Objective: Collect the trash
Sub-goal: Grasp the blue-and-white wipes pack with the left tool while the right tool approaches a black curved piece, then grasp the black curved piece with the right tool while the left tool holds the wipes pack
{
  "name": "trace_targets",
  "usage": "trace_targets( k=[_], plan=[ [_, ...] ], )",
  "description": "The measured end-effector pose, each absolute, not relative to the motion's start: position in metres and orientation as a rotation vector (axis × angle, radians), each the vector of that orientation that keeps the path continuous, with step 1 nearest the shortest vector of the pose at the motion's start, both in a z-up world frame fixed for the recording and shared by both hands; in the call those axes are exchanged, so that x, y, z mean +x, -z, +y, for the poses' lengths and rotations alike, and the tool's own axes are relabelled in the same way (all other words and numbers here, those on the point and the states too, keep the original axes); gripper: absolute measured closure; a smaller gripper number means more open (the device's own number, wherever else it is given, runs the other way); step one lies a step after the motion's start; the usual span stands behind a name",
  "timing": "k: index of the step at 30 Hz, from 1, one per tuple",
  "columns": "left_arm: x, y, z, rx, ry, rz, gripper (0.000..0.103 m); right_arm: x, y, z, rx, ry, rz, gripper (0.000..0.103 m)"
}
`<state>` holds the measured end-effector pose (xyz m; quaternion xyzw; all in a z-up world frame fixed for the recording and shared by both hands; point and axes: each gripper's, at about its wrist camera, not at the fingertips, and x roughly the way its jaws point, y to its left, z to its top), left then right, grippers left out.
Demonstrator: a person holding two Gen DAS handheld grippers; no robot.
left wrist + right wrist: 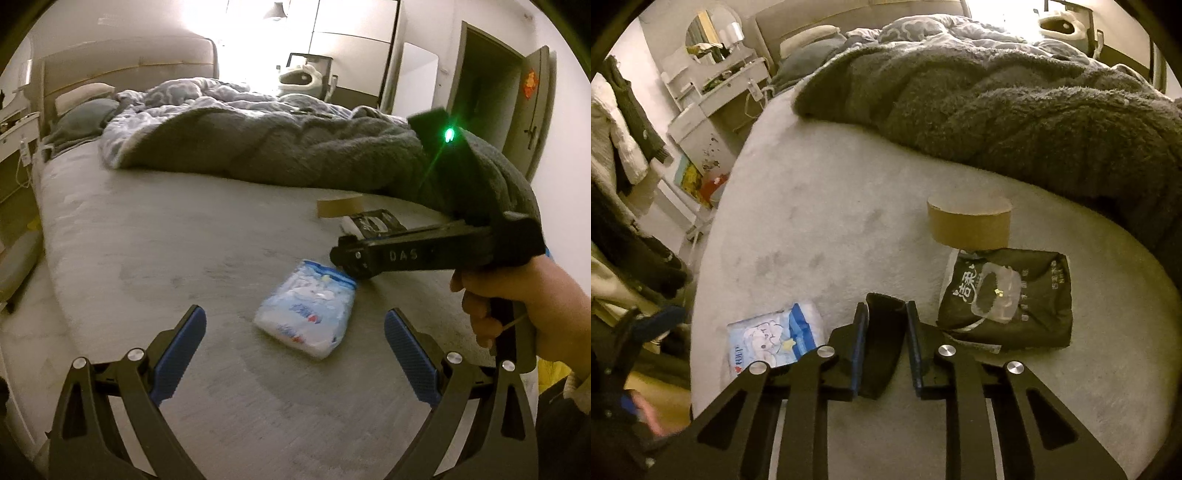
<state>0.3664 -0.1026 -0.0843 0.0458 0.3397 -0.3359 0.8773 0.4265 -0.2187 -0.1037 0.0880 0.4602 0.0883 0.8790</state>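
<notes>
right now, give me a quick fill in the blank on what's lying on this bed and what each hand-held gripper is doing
1. The right hand-held gripper is shut on a small ____ object.
2. The left hand-held gripper has its jaws ____.
3. The cardboard ring stands just behind the ____ packet.
4. The blue and white tissue pack lies on the ____.

Missing words: black; open; black; bed

We see four trash items on the bed [849, 192]: blue-white tissue pack [775, 338] lying flat near the edge; cardboard tape core [969, 225] upright, mid-bed; dark tissue pack [1008, 299] flat, touching the core's base; small black piece [882, 347] pinched between the right gripper's [886, 314] jaws.
</notes>
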Motion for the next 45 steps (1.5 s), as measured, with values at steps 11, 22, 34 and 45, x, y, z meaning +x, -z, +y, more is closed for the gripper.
trace_targets(
  k=[11, 22, 34, 45],
  plan=[
    [0.375, 0.100, -0.128, 0.102, 0.704, 0.736, 0.005, 0.413, 0.078, -0.238, 0.261, -0.272, 0.872, 0.083],
    [0.392, 0.110, -0.143, 0.125, 0.655, 0.759, 0.008, 0.413, 0.067, -0.254, 0.289, -0.291, 0.840, 0.084],
    [0.398, 0.114, -0.149, 0.125, 0.646, 0.782, 0.042, 0.417, 0.076, -0.246, 0.233, -0.318, 0.888, 0.084],
    [0.406, 0.090, -0.083, -0.082, 0.548, 0.777, 0.043, 0.429, 0.085, -0.207, 0.070, -0.292, 0.896, 0.052]
  ],
)
